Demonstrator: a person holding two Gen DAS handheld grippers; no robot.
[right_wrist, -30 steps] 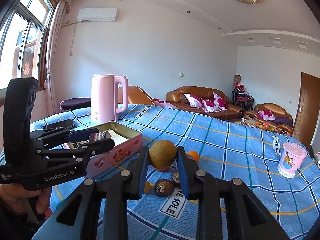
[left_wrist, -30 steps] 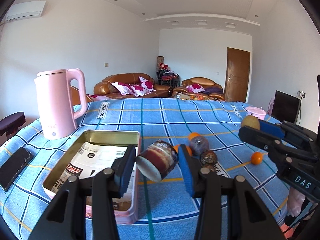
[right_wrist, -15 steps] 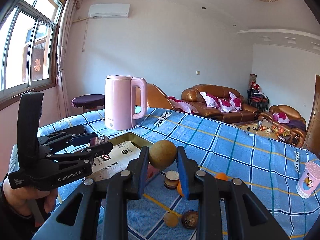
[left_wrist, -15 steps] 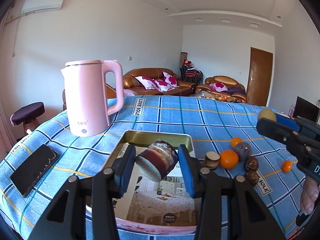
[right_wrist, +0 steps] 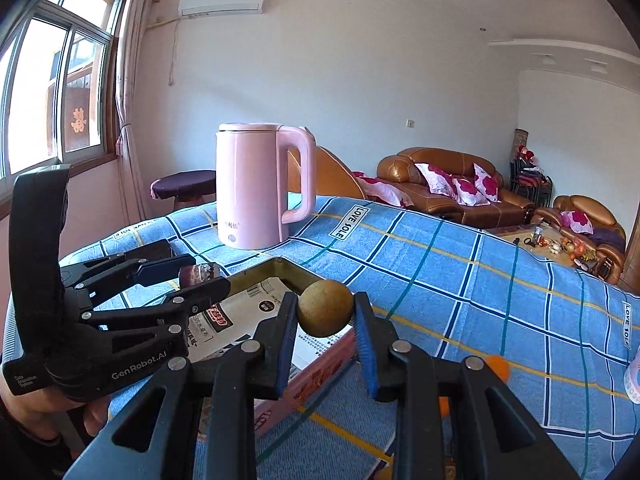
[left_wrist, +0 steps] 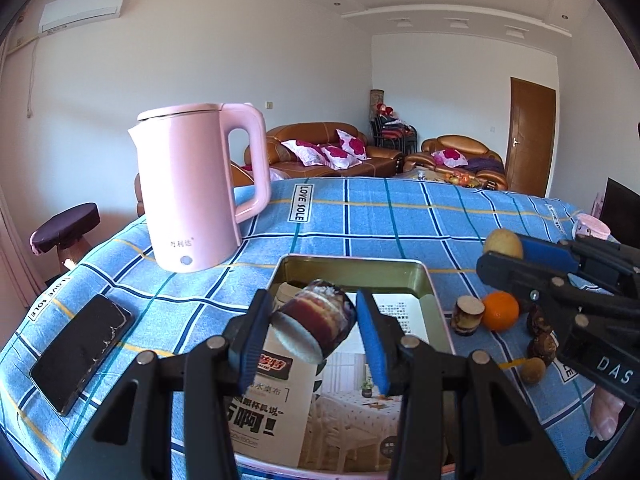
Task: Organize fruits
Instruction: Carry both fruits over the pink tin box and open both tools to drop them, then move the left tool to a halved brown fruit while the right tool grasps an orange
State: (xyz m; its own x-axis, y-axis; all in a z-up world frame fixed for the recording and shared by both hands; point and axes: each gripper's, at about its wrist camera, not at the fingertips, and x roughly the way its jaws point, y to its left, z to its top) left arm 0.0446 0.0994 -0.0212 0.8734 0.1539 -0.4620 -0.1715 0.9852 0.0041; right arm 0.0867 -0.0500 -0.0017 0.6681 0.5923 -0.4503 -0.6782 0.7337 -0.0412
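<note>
My left gripper [left_wrist: 314,330] is shut on a dark red-brown cylindrical fruit piece [left_wrist: 316,320] and holds it above the open metal tin [left_wrist: 352,264], which is lined with printed paper. My right gripper [right_wrist: 325,316] is shut on a round tan fruit [right_wrist: 326,308], held over the tin's right rim [right_wrist: 320,356]. In the left wrist view the right gripper [left_wrist: 500,256] shows at the right with the tan fruit [left_wrist: 502,242]. An orange [left_wrist: 500,311], a short brown cylinder [left_wrist: 467,315] and several small dark and tan fruits [left_wrist: 542,348] lie on the blue cloth right of the tin.
A pink kettle [left_wrist: 196,188] stands behind the tin to the left. A black phone [left_wrist: 82,350] lies at the left edge of the blue checked cloth [left_wrist: 360,216]. A small pink cup [left_wrist: 592,226] stands far right. A stool [left_wrist: 66,228] is beyond the table.
Both grippers have moved left with their fruits, from over the loose fruits to over the tin. The kettle and tin have grown nearer in both views.
</note>
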